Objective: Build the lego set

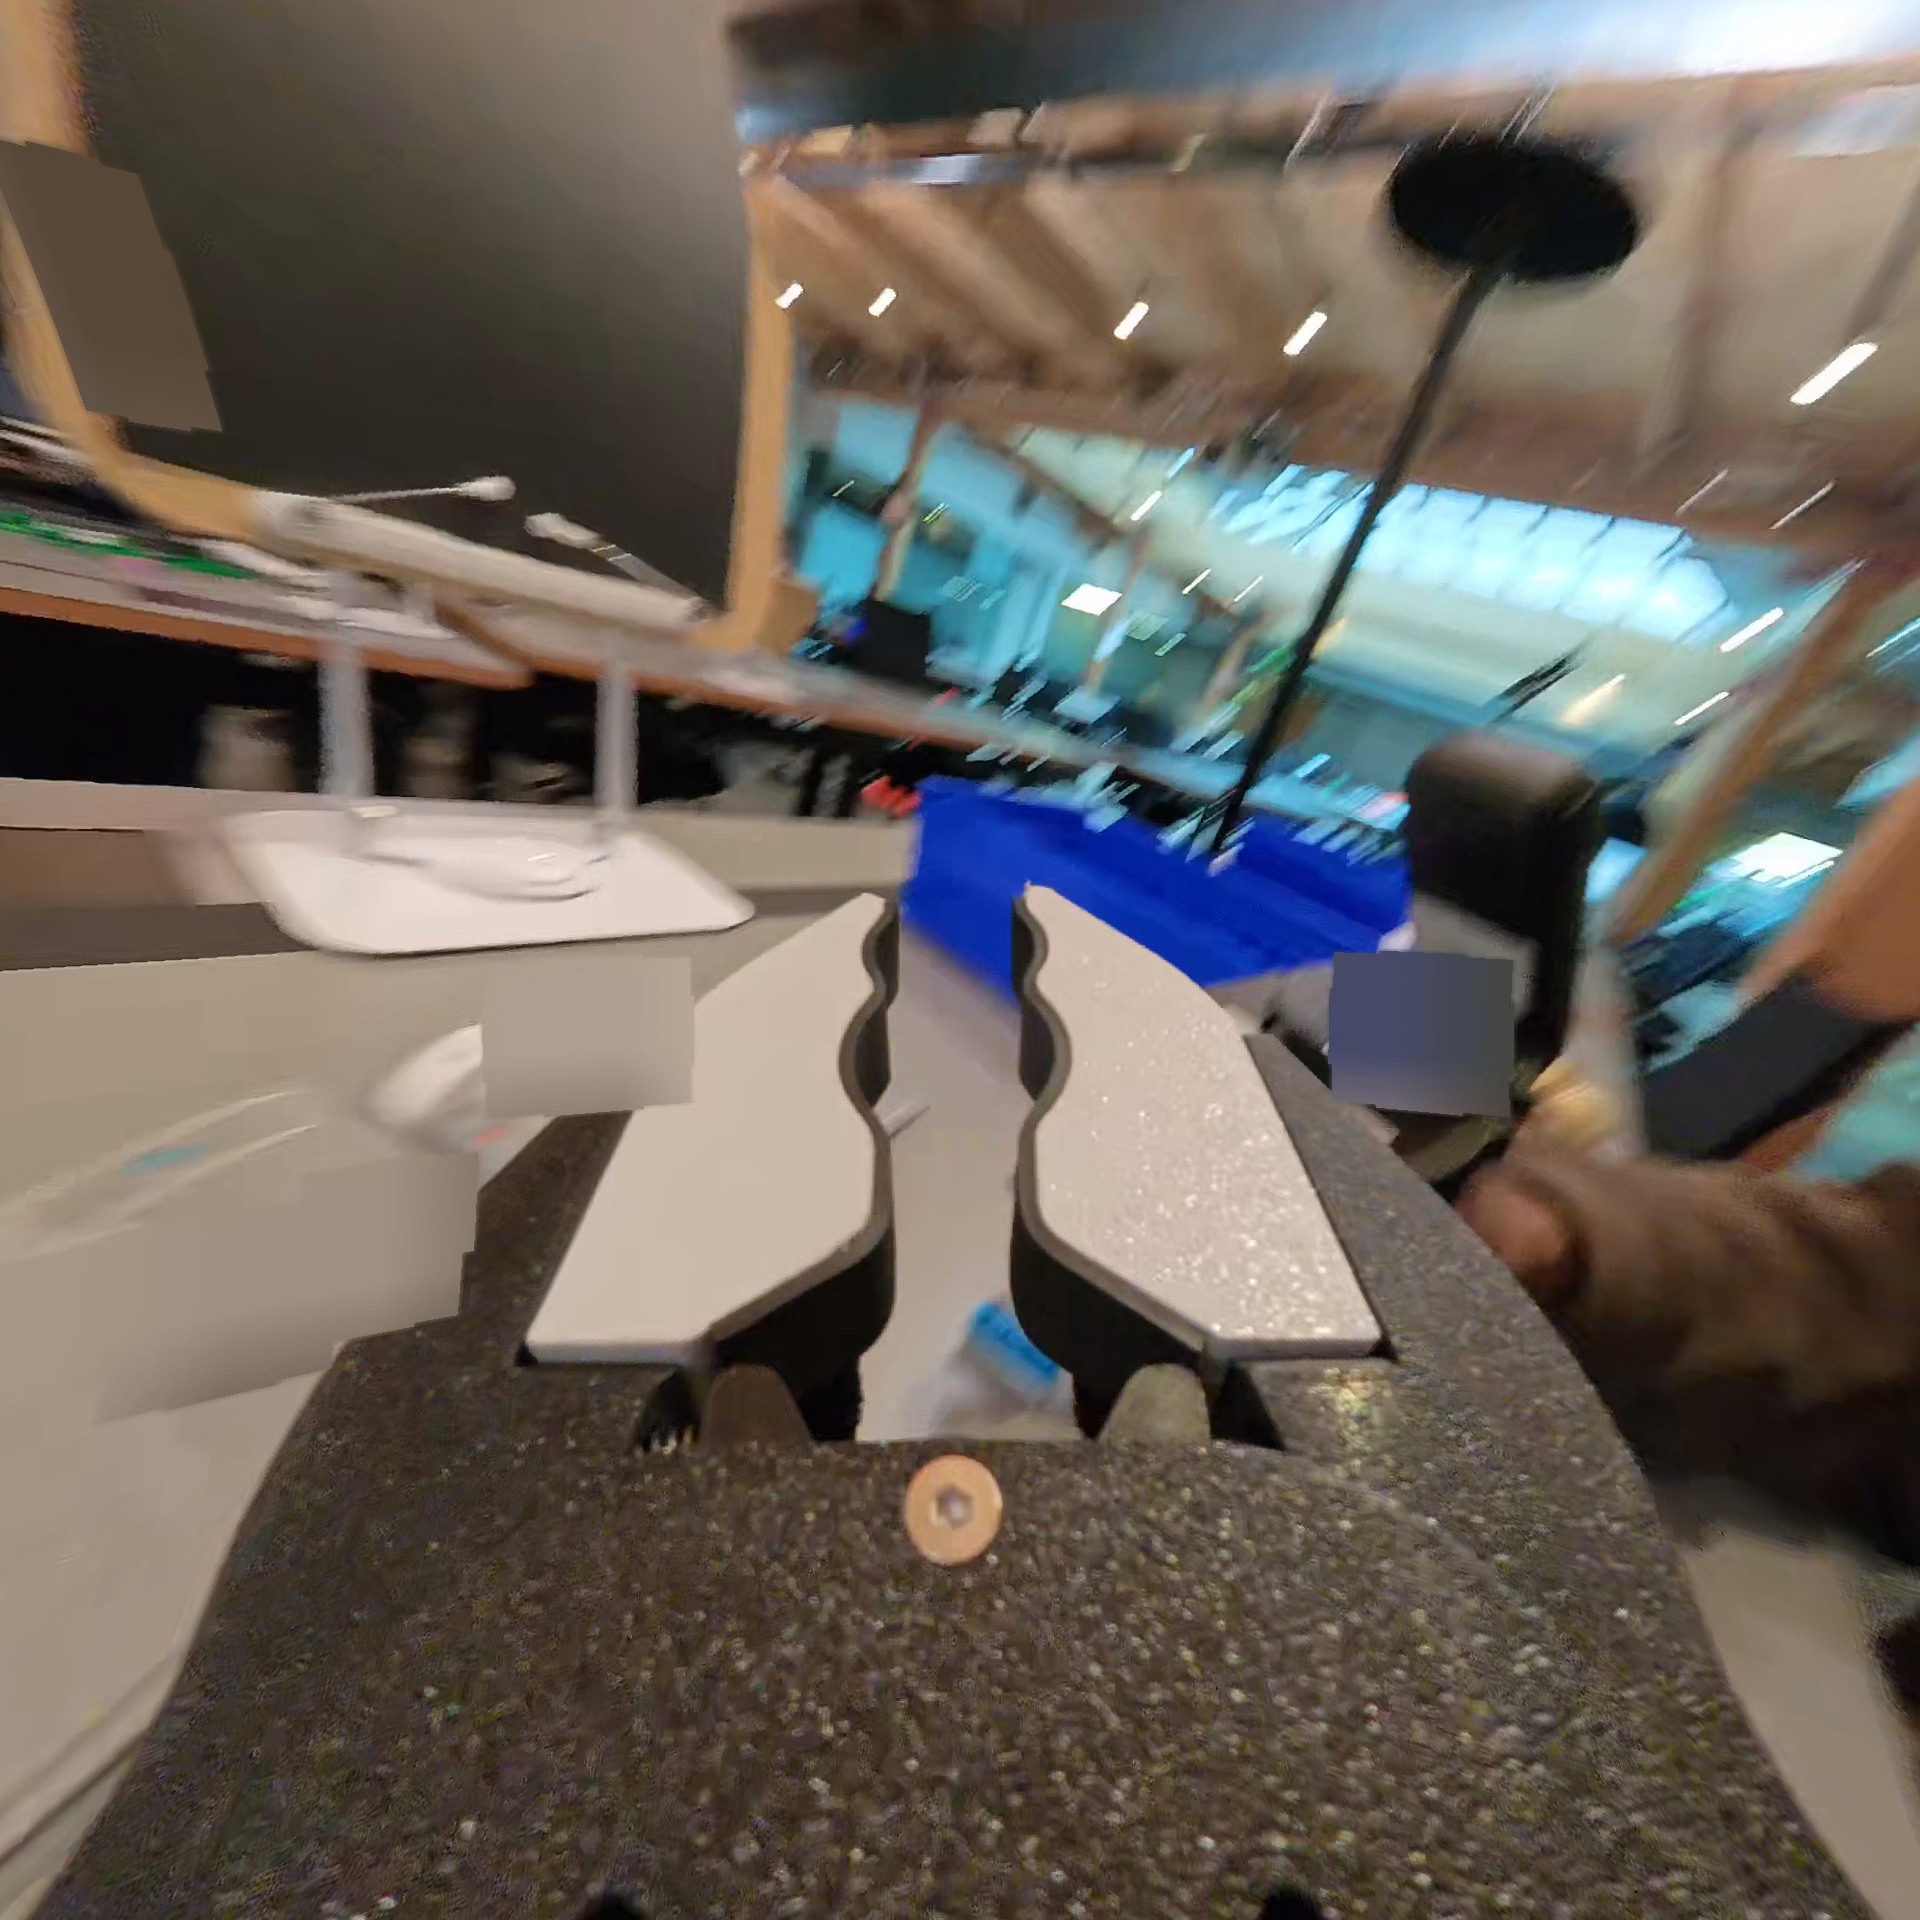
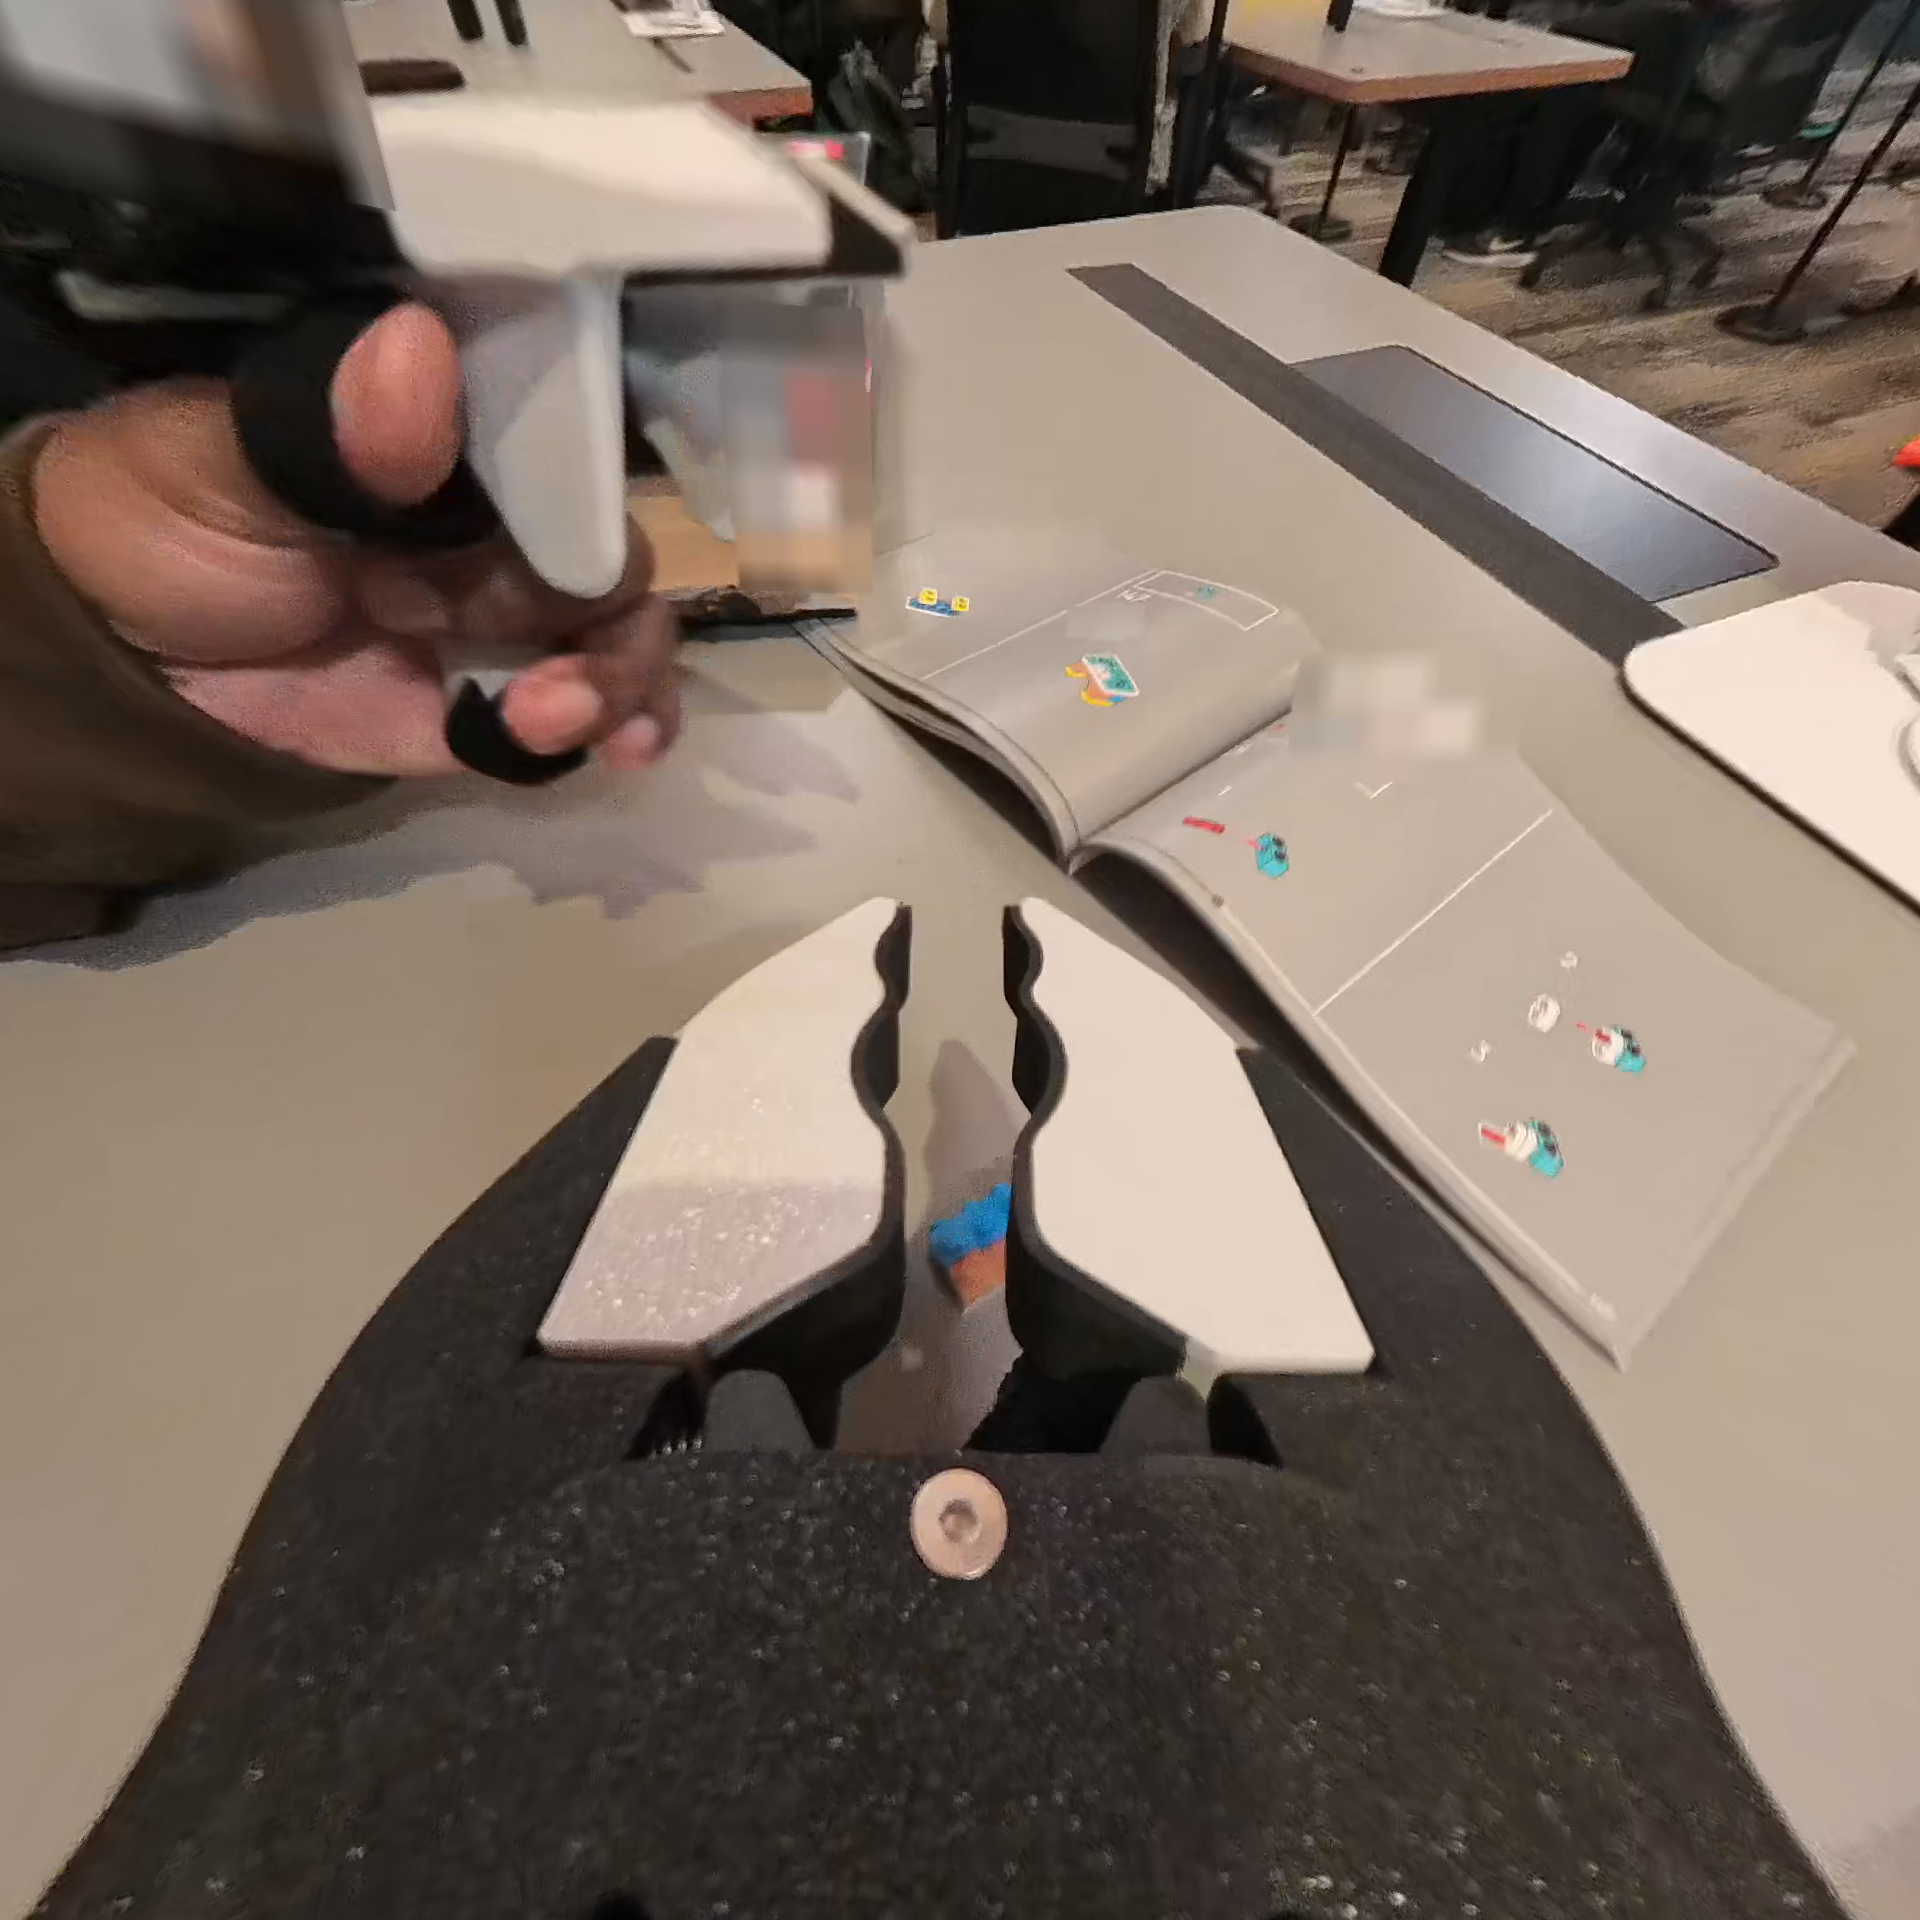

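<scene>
My right gripper (image 2: 956,914): jaws parted a little, nothing pinched. Seen thru the gap, low centre of the right wrist view, a small lego piece (image 2: 975,1242), blue over a reddish-brown part, lies on the grey table (image 2: 312,1091). It sits below and behind my fingertips, close in toward the gripper body, not between the pads. Long axis can't be told; most of it is hidden by the right-hand finger.

My left gripper (image 1: 951,904): jaws also slightly apart, empty. Pointed up and away from the table, view badly blurred. Thru its gap at lower centre, something pale w/ a blue patch (image 1: 1003,1340); too blurred to name.

Outward, right wrist view: open instruction booklet (image 2: 1351,914) flat on the table, centre to right. White tray (image 2: 1787,727) at right edge. Upper left, a hand (image 2: 343,582) grips the left tool, lifted clear of the table.

Judgement: right gripper is nearer the piece. The coming move turns on that offset. Tips must draw back and drop before closing, else they close on air ahead of the piece.
</scene>
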Available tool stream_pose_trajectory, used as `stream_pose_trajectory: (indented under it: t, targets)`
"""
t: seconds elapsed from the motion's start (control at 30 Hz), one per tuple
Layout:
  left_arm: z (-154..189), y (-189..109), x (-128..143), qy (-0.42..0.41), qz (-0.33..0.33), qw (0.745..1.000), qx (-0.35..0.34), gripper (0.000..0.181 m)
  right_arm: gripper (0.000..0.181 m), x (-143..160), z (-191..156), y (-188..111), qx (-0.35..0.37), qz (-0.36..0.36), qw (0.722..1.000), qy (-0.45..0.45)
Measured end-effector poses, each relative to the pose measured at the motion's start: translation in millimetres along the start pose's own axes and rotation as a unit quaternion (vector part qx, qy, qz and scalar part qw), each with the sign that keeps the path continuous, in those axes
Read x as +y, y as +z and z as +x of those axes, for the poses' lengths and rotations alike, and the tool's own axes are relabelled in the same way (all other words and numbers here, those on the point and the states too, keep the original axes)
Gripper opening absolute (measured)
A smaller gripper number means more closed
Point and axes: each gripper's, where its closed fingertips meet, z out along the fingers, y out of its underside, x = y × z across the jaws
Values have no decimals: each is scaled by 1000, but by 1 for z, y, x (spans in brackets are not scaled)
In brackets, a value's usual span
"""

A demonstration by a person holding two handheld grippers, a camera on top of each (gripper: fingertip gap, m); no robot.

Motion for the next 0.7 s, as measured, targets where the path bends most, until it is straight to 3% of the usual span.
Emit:
stream_pose_trajectory:
  t: [0.07, 0.13, 0.27, 0.37, 0.47, 0.57, 0.7]
  targets:
    - [18, 19, 0, -66, 36, 996, 48, 20, 16, 2, -1, -11, 24, 8, 1000, -15]
    - [22, 34, 0, -75, 49, 995, 47, 18, 14, -3, 0, -23, 42, 17, 999, -28]
    - [5, 46, -4, 34, 50, 998, 3, 8, 11, -15, 8, -61, 60, 21, 998, -27]
    - [-18, 45, 16, 133, -32, 990, -36, 8, 11, -23, 31, -121, 90, 0, 996, -27]
    - [-33, 35, 31, 160, -49, 984, -52, 11, 9, -19, 85, -200, 147, -59, 987, -40]
    - [-29, 30, 41, 179, -62, 982, -27, 12, 9, 8, 166, -261, 207, -164, 962, -70]
    - [-24, 29, 49, 254, -96, 962, -19, 12, 10, 59, 245, -279, 183, -280, 942, -34]
